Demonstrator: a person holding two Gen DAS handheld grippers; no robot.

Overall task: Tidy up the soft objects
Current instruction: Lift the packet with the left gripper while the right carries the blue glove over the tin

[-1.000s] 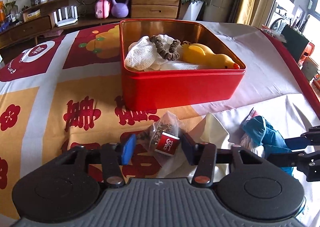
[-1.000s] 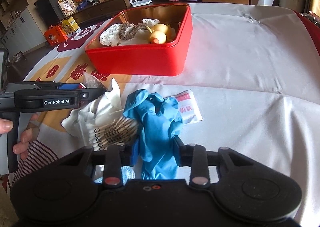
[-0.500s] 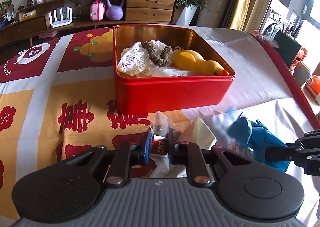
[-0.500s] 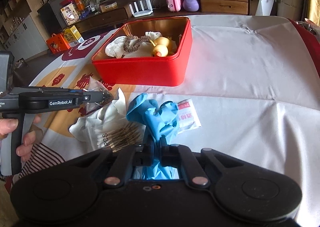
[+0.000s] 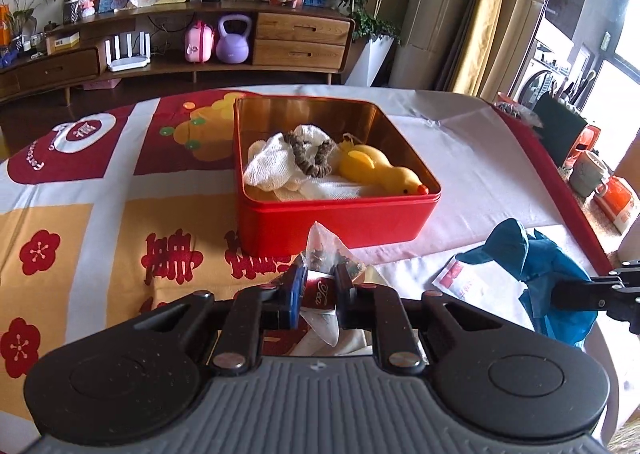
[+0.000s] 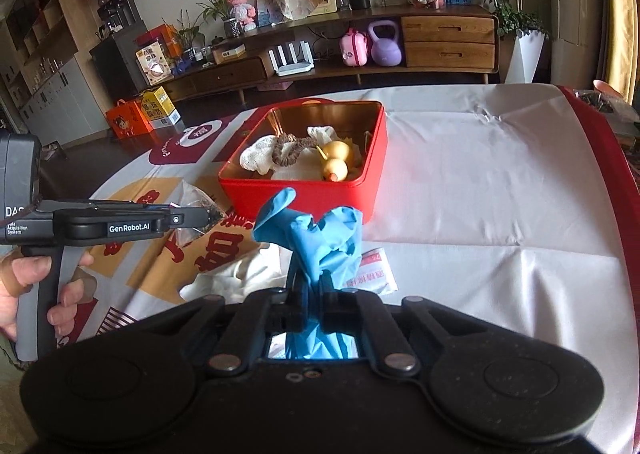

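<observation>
Left wrist view shows the left gripper with its jaws clamped on a clear tea sachet bearing a red label, held just in front of the red tin on the desk. Inside the tin lie a yellow duck, a brown scrunchie and white mesh cloth (all bunched together). Right wrist view has the right gripper pinching a blue glove, lifted above a white packet and near the tin's front wall.

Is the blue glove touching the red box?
Apart. In the left wrist view the blue glove, pinched in the right gripper, hangs beside the red box with bare tablecloth between them.
</observation>
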